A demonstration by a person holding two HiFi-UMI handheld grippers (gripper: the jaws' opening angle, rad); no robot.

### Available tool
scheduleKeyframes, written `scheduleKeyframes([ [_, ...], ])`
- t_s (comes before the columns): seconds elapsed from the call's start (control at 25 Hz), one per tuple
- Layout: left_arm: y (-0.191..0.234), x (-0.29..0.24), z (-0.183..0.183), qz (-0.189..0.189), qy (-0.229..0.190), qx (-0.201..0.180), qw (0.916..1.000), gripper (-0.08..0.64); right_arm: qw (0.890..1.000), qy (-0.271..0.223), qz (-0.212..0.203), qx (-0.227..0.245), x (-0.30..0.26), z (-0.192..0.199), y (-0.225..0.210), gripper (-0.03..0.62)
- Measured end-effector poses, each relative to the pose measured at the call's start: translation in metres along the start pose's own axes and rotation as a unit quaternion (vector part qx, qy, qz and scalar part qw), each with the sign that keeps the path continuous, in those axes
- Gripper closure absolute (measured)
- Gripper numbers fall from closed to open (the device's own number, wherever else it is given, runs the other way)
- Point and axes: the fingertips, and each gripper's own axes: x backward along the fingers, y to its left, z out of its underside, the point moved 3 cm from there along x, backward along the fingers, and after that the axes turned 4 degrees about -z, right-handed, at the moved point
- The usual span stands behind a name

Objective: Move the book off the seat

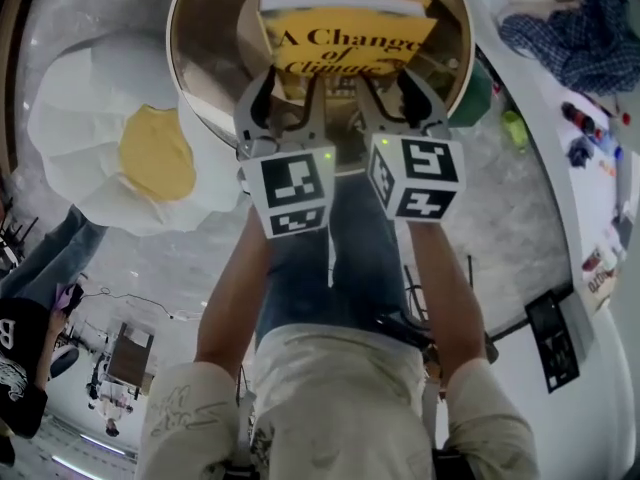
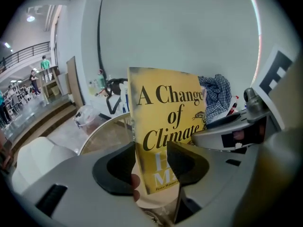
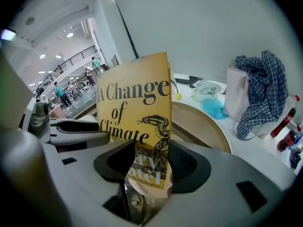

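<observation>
The head view looks down on the grey floor [image 1: 490,218] and a big soft white thing shaped like a fried egg [image 1: 80,118]. Next to it is the round brown seat [image 1: 215,68]. Only this view shows the person's 2 arms and both tongs side by side.

The left gripper view shows steps [image 2: 38,117] and small people far away [image 2: 45,63], which the head view does not show. The right gripper view shows a blue checked cloth [image 3: 262,89] and a bottle with a red cap [image 3: 284,122] on a white counter. It also shows a snake [image 3: 156,126] drawn on the book cover.

The yellow book [image 1: 345,43] stands up in the air over the seat. Its bottom edge sits in both tongs. The left gripper [image 1: 290,78] has the bottom left part between its 2 jaws, and they press on it. The right gripper [image 1: 388,80] pinches the bottom right part the same way. Both tongs stand fairly wide, with the book filling the gap.
</observation>
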Motion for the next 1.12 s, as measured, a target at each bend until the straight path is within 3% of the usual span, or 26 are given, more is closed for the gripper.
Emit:
scheduleKeyframes([
  [0.36, 0.003, -0.045, 0.046, 0.011, 0.029, -0.002, 0.9995, 0.344, 1.0, 0.026, -0.005, 0.003, -0.047, 0.036, -0.011, 0.368],
  [0.6, 0.006, -0.064, 0.048, 0.015, 0.029, 0.005, 0.9995, 0.344, 1.0, 0.024, -0.006, 0.001, -0.064, 0.035, -0.017, 0.368],
  [1.12, 0.006, -0.113, 0.054, 0.043, 0.089, 0.029, 0.9947, 0.342, 0.999, 0.048, -0.003, -0.025, -0.103, 0.038, -0.039, 0.368],
])
